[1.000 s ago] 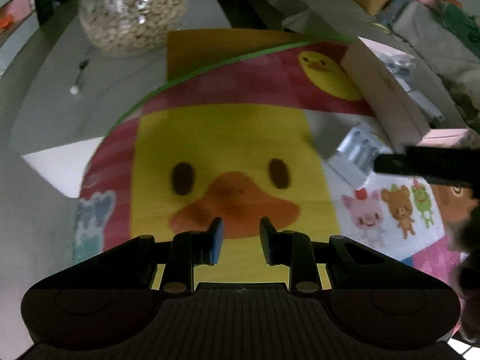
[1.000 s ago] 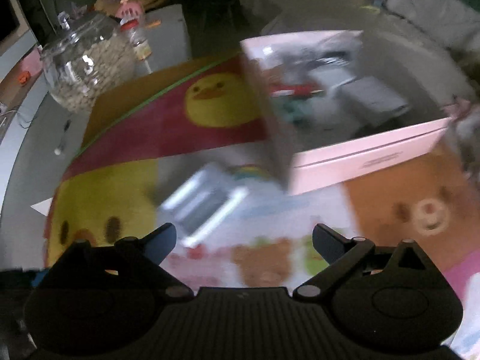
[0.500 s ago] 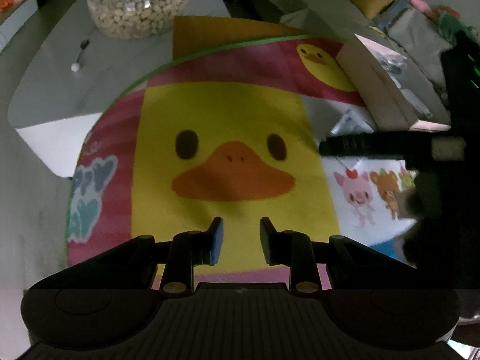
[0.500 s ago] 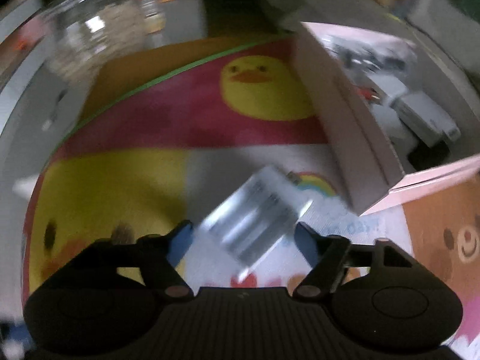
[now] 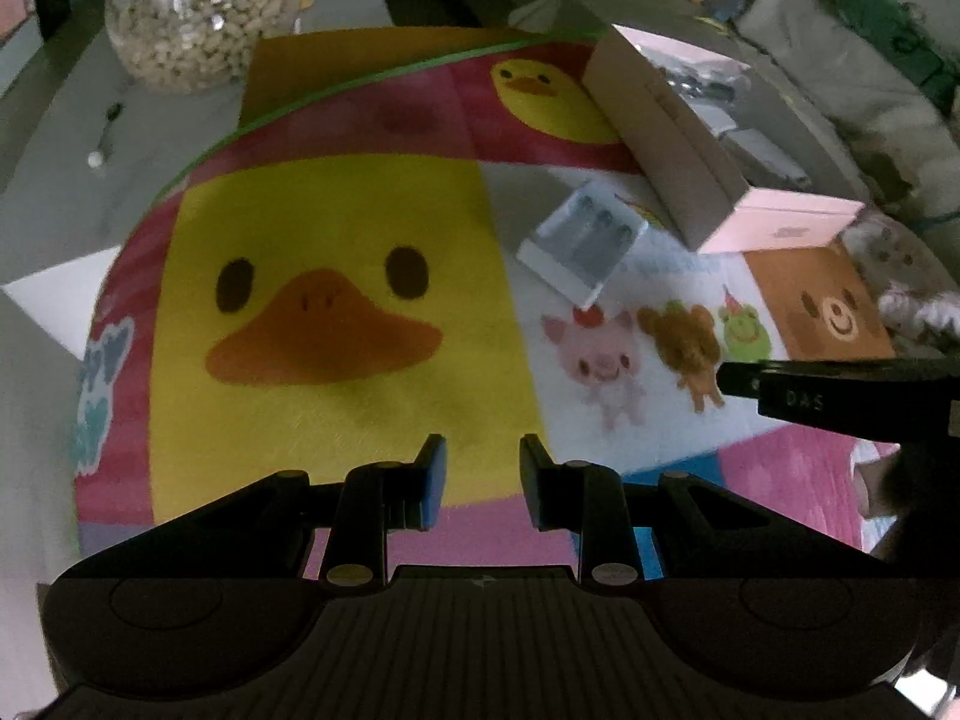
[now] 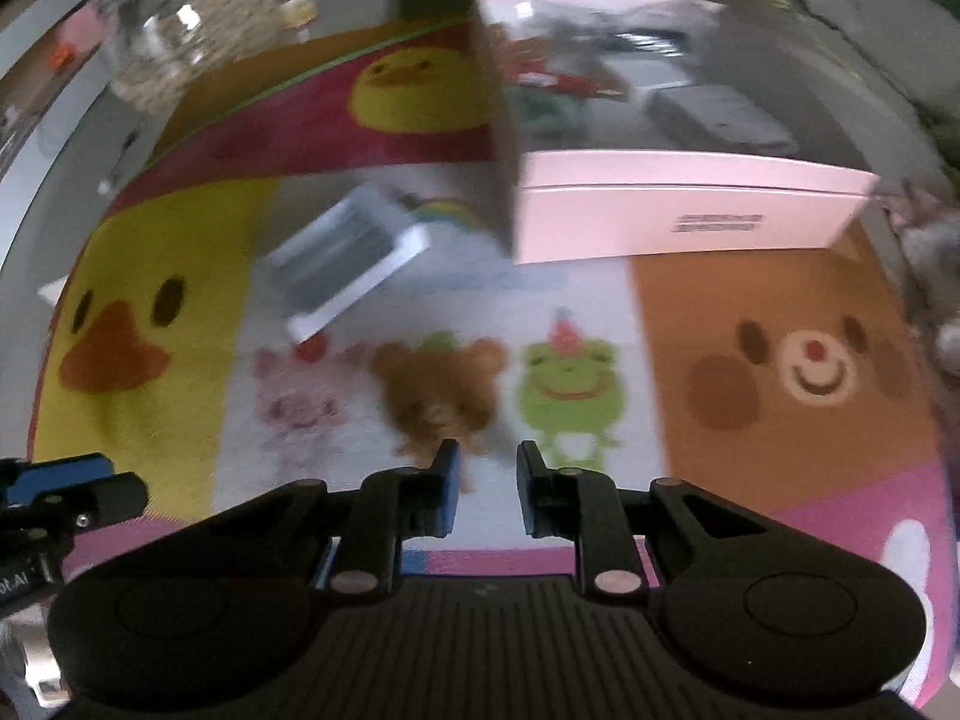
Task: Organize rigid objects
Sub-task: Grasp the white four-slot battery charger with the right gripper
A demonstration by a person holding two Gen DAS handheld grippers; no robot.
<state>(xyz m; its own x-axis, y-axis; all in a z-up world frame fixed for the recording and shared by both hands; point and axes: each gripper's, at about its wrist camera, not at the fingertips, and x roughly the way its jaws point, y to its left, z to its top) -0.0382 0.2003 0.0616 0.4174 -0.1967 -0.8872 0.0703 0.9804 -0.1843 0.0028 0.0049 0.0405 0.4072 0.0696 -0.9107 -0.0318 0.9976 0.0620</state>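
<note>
A clear pack of batteries (image 5: pixel 582 240) lies on the cartoon play mat (image 5: pixel 336 228), just left of an open pink box (image 5: pixel 678 138) holding several small items. The pack (image 6: pixel 354 252) and the box (image 6: pixel 684 210) also show in the right wrist view. My left gripper (image 5: pixel 483 474) hovers over the big yellow duck, jaws narrow and empty. My right gripper (image 6: pixel 486 489) hovers above the mat's bear and frog pictures, well short of the pack, jaws narrow and empty.
A glass jar of beige pellets (image 5: pixel 210 6) stands at the back left on the grey table (image 5: pixel 66 120), with a small spoon (image 5: pixel 102 138) beside it. A sofa with cushions (image 5: pixel 840 48) lies beyond the box. A fluffy toy (image 5: pixel 918 294) sits at the mat's right edge.
My right gripper has drawn back from the battery pack and its jaws have closed from wide open to narrow, empty. The pack stays on the mat. My left gripper has pulled back slightly.
</note>
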